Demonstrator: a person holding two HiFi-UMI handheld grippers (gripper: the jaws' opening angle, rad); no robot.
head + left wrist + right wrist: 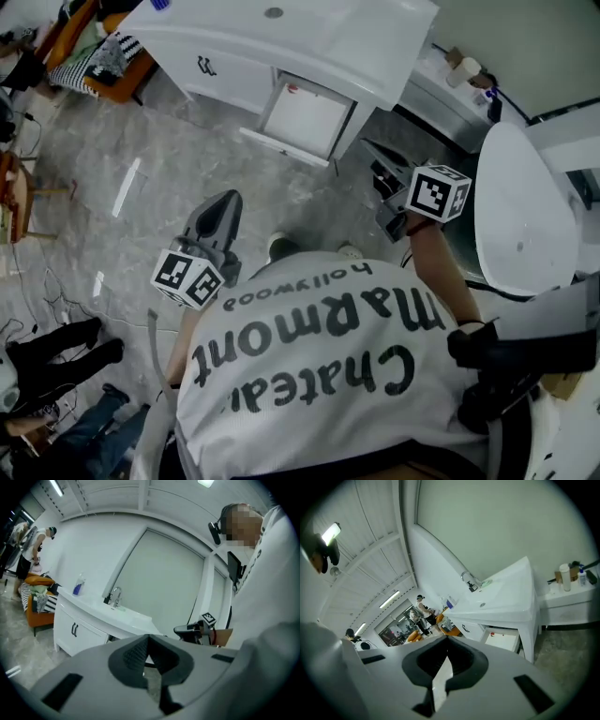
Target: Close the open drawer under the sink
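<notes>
The drawer stands pulled out under the sink, right of the cabinet doors. The right gripper is near its right corner but apart from it. The left gripper is farther off, over the floor. Both have their jaws together, holding nothing.

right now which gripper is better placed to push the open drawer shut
Probably the right gripper: its tips sit nearer the drawer front, while the left gripper hangs farther back.
</notes>
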